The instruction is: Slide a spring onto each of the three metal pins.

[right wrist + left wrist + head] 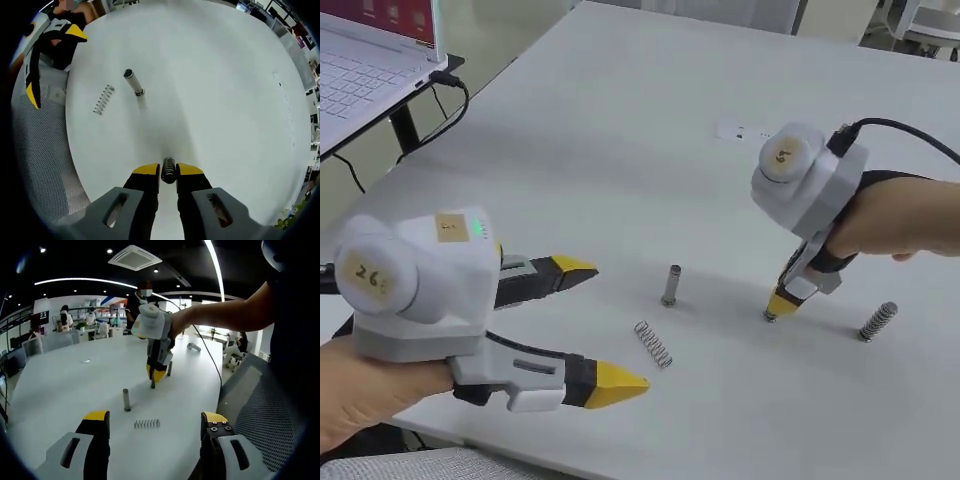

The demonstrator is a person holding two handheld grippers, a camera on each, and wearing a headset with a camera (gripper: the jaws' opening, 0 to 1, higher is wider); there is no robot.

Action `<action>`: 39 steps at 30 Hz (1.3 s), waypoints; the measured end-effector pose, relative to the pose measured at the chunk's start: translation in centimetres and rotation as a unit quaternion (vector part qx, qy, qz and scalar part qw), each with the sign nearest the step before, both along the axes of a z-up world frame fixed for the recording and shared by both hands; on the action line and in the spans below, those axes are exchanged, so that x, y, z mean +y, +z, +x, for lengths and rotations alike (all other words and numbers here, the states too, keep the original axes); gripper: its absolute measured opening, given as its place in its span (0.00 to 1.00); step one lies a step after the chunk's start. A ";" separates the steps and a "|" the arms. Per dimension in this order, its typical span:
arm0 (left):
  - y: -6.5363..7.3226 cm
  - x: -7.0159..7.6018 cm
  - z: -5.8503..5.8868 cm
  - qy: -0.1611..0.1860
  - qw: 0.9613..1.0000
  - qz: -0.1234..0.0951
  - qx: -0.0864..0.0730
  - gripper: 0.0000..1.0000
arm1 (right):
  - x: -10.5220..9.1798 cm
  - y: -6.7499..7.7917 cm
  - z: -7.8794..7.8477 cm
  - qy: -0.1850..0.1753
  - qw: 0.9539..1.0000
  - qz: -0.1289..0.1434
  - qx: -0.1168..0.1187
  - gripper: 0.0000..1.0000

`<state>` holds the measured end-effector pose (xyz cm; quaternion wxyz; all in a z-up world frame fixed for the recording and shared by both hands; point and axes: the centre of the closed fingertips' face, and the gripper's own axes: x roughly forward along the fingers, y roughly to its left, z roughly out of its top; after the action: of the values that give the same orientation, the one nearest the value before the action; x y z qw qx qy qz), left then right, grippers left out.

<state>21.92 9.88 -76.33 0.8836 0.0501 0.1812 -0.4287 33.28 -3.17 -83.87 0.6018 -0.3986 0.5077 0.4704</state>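
Note:
A bare metal pin [671, 285] [127, 400] [134, 82] stands upright mid-table. A loose spring [653, 343] [147, 423] [103, 99] lies flat just in front of it. My right gripper [782, 303] [168, 169] points straight down, shut on a spring [169, 176] whose lower end meets the table; I cannot tell whether a pin is inside. To its right stands another spring [878, 321] [169, 369], upright and slightly tilted. My left gripper [615, 325] [156, 417] hovers open near the front edge, facing the loose spring, with nothing between its jaws.
The white table [620, 150] stretches far back. A laptop [370, 60] with a black cable [455, 92] sits on a stand at the far left. A mesh chair [260, 400] is by the table's near edge. People stand in the room behind.

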 end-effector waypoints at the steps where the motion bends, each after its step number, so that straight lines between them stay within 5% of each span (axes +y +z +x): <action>1: 0.0 0.0 0.0 0.000 1.000 0.001 0.000 0.70 | 0.1 0.0 0.0 -0.001 1.000 0.002 -0.001 0.12; 21: -0.2 -0.1 -0.2 -0.001 1.000 0.001 0.002 0.70 | -1.9 0.9 -0.4 -0.029 0.999 0.026 -0.013 0.21; 39: -0.4 -0.2 -0.1 -0.006 1.000 0.003 0.004 0.70 | -2.4 1.4 -3.6 -0.040 0.998 0.048 -0.013 0.21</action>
<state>21.81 9.63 -76.73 0.8802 0.0523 0.1858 -0.4336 29.63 -5.52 -82.46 0.6451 -0.3546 0.4923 0.4645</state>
